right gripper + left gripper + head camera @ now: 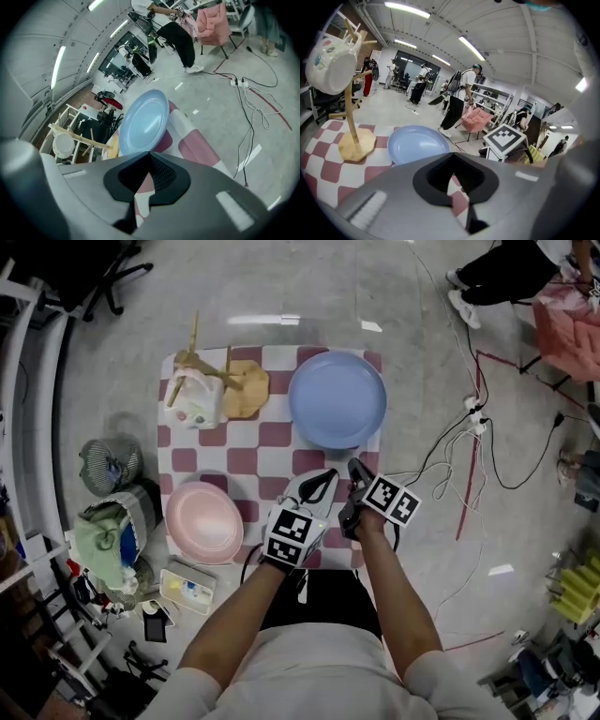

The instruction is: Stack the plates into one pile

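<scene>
With no plate lifted yet, left gripper and right gripper hover pressed together (both empty), so one probably opens next onto the pink plate.

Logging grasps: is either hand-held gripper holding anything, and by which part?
Nothing is held. The left hand-held gripper and the right hand-held gripper are both shut and empty.

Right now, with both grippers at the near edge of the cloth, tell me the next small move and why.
Probably open the left gripper and swing it left toward the pink plate. Its jaws and those of the right gripper are together and hold nothing. The plates lie apart, and the smaller pink one sits on the left side, so it likely goes onto the blue plate.
</scene>
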